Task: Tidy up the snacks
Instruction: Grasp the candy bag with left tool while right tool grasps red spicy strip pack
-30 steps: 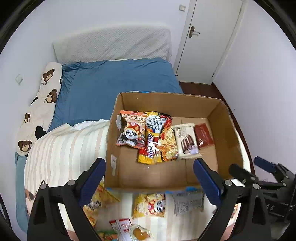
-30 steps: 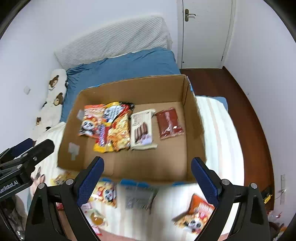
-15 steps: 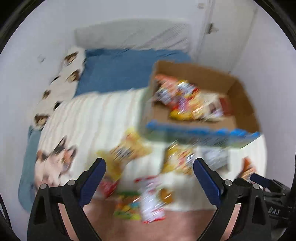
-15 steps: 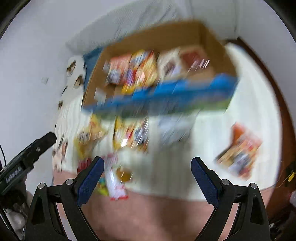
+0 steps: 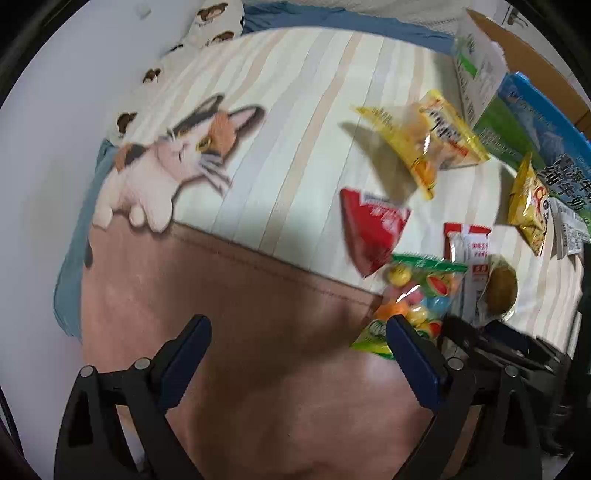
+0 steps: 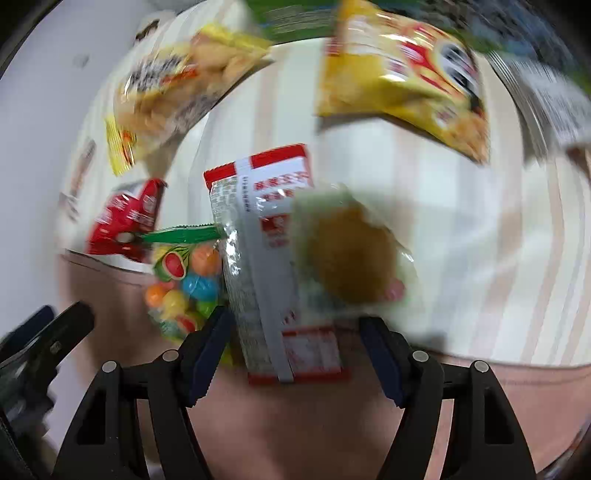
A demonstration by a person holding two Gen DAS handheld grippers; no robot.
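Observation:
Several snack packs lie on the bed. In the right wrist view my right gripper (image 6: 295, 334) is open, low over a red-and-white pack (image 6: 269, 258) with a clear-wrapped brown cake (image 6: 349, 254) on it; the pack's near end lies between the fingers. A bag of coloured candy balls (image 6: 184, 280) lies left of it. My left gripper (image 5: 297, 349) is open and empty over the pink blanket band, the candy bag (image 5: 421, 295) by its right finger. A red pack (image 5: 371, 232) and yellow packs (image 5: 424, 140) lie farther off. The cardboard box (image 5: 532, 51) stands at the far right.
A striped blanket with a cat print (image 5: 166, 162) covers the bed. A bear-print pillow (image 5: 207, 18) and blue sheet lie beyond. A grey-white pack (image 5: 569, 229) leans near the box's blue printed side (image 5: 546, 122). The right gripper's body shows at the lower right of the left wrist view.
Both grippers have dropped from above the box down to the loose snacks at the near bed edge. The right gripper has narrowed and now brackets the red-and-white pack.

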